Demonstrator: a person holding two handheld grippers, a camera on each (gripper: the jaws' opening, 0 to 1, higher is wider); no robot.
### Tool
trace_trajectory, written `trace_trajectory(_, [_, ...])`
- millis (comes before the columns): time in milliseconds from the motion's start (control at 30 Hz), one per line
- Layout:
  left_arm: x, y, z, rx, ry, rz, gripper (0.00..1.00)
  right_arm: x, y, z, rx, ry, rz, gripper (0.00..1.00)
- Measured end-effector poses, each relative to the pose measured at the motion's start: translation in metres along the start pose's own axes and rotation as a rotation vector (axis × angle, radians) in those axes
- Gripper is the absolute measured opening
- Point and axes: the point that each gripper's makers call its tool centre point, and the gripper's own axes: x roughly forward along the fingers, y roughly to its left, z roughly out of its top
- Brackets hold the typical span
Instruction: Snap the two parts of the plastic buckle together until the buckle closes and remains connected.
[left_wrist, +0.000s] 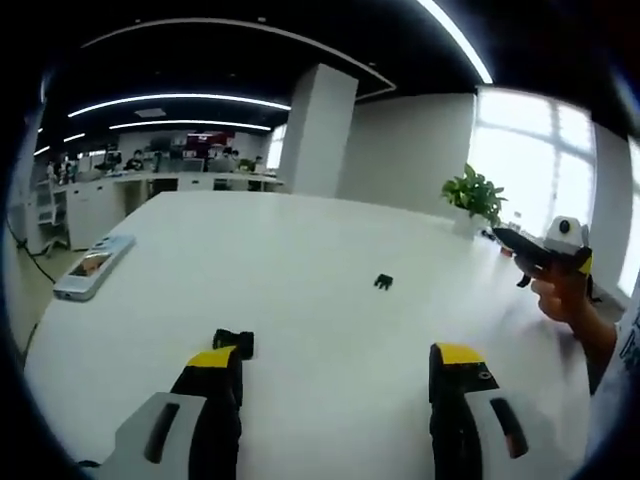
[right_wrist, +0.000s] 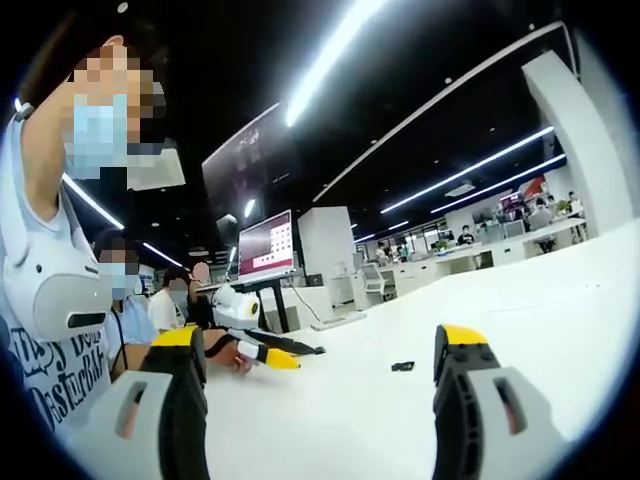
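Two black buckle parts lie apart on the white table (left_wrist: 300, 240). The larger part (left_wrist: 233, 342) sits just past the tip of my left gripper's left jaw, outside the gap. The smaller part (left_wrist: 383, 281) lies farther out, mid-table, and appears in the right gripper view as a small dark piece (right_wrist: 403, 366). My left gripper (left_wrist: 337, 360) is open with nothing between its jaws. The right gripper (right_wrist: 320, 345) is open too and empty. A hand holds it up at the table's right side (left_wrist: 545, 255). The left gripper (right_wrist: 262, 350) rests low on the table beside a person.
A flat grey device (left_wrist: 93, 267) lies near the table's left edge. A potted plant (left_wrist: 474, 192) stands at the far right corner. People (right_wrist: 60, 250) sit close at the left of the right gripper view, with a monitor (right_wrist: 265, 245) behind. Desks stand beyond.
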Motion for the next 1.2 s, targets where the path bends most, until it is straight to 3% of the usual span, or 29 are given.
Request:
trace_trajectory(333, [-0.008,0.001,-0.004,-0.016,-0.004,0.018,0.78,0.002,0.003,-0.001,-0.002,0.003,0.011,0.96])
trace_trajectory(633, [0.002,-0.01,-0.004,-0.002,0.008,-0.022,0.78,0.0,0.001,0.0,-0.004,-0.001,-0.002,0.96])
trace_trajectory(867, [-0.005,-0.013,0.006,0.008,-0.021,-0.032,0.78,0.0,0.001,0.0,-0.003,0.0,0.002,0.96])
trace_trajectory(1000, [-0.014,0.006,0.015,0.031,-0.057,0.041,0.78,0.0,0.002,0.0,-0.004,0.002,0.007,0.96])
trace_trajectory(1200, [-0.012,0.03,0.005,0.041,-0.003,0.131,0.73,0.0,0.001,0.001,-0.004,-0.001,0.003,0.96])
